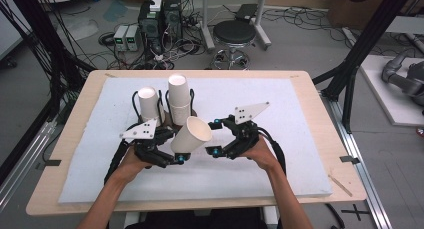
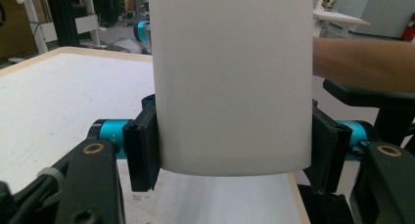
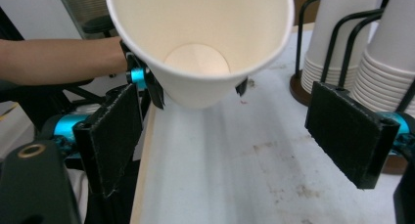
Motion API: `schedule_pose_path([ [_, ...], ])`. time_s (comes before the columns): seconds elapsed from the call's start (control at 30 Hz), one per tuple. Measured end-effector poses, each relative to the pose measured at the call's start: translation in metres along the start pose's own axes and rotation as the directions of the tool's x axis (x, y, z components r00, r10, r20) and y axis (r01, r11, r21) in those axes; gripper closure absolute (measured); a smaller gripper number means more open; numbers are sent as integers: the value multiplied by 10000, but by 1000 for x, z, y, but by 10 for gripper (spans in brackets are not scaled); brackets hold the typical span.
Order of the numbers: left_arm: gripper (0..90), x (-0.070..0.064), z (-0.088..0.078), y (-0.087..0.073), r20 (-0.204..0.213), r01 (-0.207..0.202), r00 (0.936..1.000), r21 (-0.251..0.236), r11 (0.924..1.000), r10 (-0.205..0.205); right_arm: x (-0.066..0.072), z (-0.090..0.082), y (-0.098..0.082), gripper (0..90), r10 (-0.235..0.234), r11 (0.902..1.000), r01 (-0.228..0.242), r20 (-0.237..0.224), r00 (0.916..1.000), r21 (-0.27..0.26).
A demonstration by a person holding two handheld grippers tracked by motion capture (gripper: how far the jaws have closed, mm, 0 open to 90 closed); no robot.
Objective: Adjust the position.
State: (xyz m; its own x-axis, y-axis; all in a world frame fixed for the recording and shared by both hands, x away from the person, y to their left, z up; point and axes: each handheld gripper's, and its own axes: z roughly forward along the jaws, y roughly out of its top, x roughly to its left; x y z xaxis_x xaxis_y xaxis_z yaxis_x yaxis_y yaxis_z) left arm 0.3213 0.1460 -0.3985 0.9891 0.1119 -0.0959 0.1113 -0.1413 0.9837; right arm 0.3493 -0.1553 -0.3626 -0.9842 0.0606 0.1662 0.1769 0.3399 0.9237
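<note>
A white paper cup (image 1: 194, 133) lies tilted over the white mat, its open mouth turned right. My left gripper (image 1: 176, 150) is shut on its lower part. In the left gripper view the cup (image 2: 232, 82) sits between both black pads (image 2: 144, 150), which press on its sides. My right gripper (image 1: 215, 137) stands open just right of the cup's mouth, apart from it. In the right gripper view I look straight into the empty cup (image 3: 198, 43), and the gripper (image 3: 230, 136) has nothing between its wide-set pads (image 3: 350, 131).
A black wire holder (image 1: 165, 111) behind the grippers carries two stacks of white cups (image 1: 148, 105) (image 1: 179, 96); the stacks (image 3: 391, 57) stand close by on the right in the right gripper view. The white mat (image 1: 290, 139) covers the wooden table (image 1: 327, 139). A stool (image 1: 235, 33) and cables lie beyond.
</note>
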Motion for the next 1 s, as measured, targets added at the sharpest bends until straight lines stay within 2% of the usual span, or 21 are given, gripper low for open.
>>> schedule_pose_path([
  [0.47,352,-2,18,-1,213,-108,9997,155,9998,104,3,14,3,146,-59,9998,51,-460,9989,-169],
  [0.67,352,-3,22,-1,310,-148,9994,135,9998,143,2,16,5,146,20,9985,-65,-812,9967,-549],
  [0.87,352,-3,26,0,391,-177,9991,151,9997,171,1,18,5,149,49,9974,-127,-1082,9941,-711],
  [1.0,352,-3,27,-1,380,-127,9992,148,9998,121,1,18,5,207,-39,9969,-61,-1259,9920,-789],
])
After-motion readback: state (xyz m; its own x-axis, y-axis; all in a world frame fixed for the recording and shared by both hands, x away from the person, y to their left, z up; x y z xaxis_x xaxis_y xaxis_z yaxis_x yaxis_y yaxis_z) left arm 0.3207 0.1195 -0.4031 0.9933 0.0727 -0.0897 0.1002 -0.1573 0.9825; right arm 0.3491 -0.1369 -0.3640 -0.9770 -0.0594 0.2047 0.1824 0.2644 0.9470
